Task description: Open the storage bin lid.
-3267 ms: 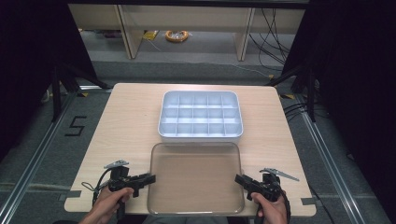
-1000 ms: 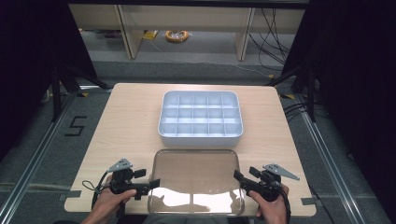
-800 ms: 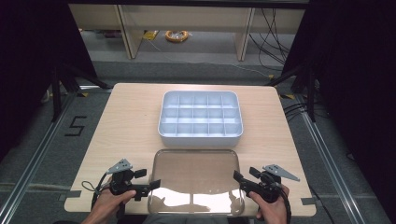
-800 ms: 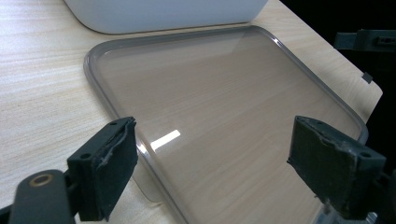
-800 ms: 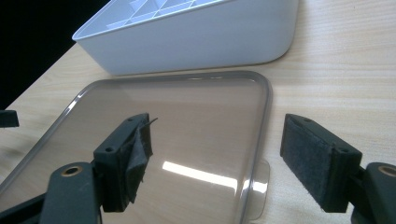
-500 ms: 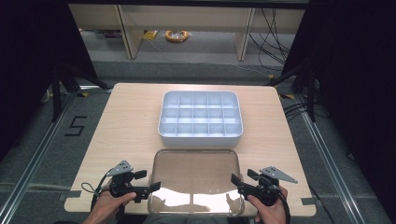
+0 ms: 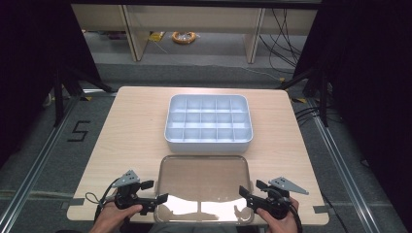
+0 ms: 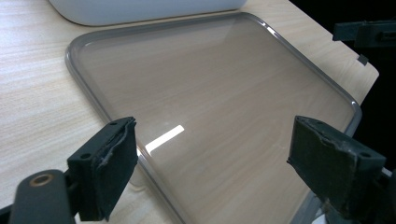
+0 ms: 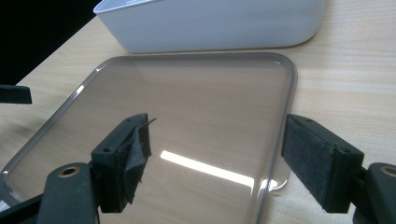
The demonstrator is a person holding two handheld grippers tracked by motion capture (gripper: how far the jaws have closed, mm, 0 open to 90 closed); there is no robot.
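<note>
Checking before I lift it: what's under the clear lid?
Through the clear lid only bare wooden table shows; nothing lies beneath. Glare hides a strip near its front edge.

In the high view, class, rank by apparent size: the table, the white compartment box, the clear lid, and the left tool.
1. Table
2. and 3. Compartment box and clear lid: look alike, so unranked; the lid lies nearer the camera.
4. Left tool

- You are working in a lab-style recording bay, not a home.
- Your pale wooden surface stands on grey floor with metal rails along both its sides.
- Black curtains hang to either side of it.
- Beyond it, loose cables and a coiled cord lie under a bench.
- A taped "5" marks the floor left of it.
</note>
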